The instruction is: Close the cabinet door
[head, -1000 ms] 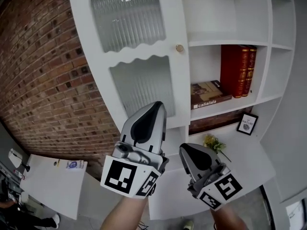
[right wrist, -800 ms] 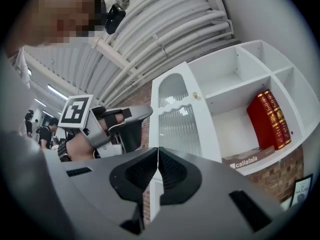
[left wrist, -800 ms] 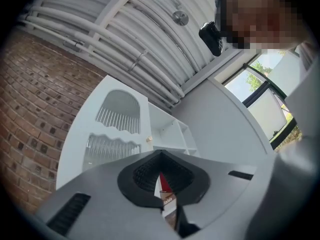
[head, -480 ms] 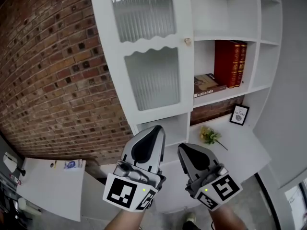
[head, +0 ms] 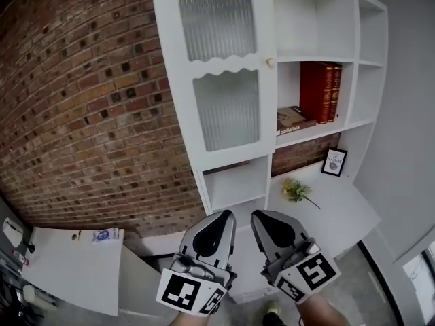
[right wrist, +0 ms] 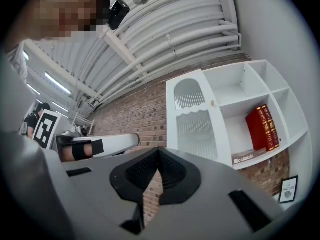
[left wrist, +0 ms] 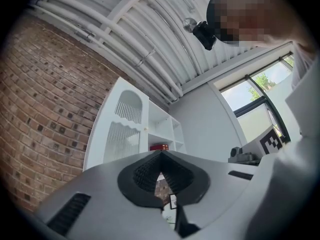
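Head view: left gripper (head: 224, 214) and right gripper (head: 257, 214) low in frame, side by side, close but not touching, tips pointing up toward the white shelf unit (head: 370, 66) and well apart from it. Left gripper view: left gripper (left wrist: 160, 154) with ribbed pads pressed together at the tips, only a narrow wedge of gap below the contact point, nothing pinched, touching nothing. Right gripper view: right gripper (right wrist: 158, 150) likewise pressed together at the tips, empty, no contact with any object. Cabinet door (head: 224, 66) on the left column of the shelf unit: white frame, two ribbed glass panels, arched upper one and wavy-edged lower one, small round knob (head: 270, 62) at its right edge. Lies flat against the unit front, no gap visible along the knob edge. To the right of the door, open shelves: upright red books (head: 319, 90), a flat-lying book (head: 293, 119) beside them. Lower ledge: small framed print (head: 334, 161), sprig of yellow flowers (head: 296, 190). Brick wall (head: 81, 100) to the left of the unit; white table (head: 75, 267) at lower left.
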### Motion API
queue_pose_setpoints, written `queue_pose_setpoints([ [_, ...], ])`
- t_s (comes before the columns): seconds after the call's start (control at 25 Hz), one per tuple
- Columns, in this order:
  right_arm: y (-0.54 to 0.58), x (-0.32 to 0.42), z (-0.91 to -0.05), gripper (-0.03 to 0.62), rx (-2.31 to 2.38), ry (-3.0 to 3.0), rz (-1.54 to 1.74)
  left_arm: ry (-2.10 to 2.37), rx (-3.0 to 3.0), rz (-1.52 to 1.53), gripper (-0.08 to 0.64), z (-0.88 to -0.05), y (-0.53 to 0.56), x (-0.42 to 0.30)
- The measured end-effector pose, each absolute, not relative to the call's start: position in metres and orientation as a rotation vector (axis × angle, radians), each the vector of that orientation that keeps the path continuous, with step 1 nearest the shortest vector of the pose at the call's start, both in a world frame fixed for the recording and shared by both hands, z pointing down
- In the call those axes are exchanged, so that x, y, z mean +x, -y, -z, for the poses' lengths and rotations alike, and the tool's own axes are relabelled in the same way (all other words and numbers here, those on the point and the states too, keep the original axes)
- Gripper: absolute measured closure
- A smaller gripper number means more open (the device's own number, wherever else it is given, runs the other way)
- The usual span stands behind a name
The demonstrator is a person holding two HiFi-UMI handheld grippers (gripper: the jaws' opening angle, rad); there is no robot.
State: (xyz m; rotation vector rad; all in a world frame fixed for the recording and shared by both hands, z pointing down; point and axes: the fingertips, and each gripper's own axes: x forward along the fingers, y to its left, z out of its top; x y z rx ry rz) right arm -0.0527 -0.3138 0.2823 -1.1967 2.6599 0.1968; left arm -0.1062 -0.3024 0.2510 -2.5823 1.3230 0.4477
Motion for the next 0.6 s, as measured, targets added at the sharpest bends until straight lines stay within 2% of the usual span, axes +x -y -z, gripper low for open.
queue_pose_setpoints([
  [0.6, 0.266, -0.079, -0.269, 0.575, -1.181, -2.673, -0.243, -1.320, -2.595, -0.493, 0.549, -0.246, 0.252, -0.129],
])
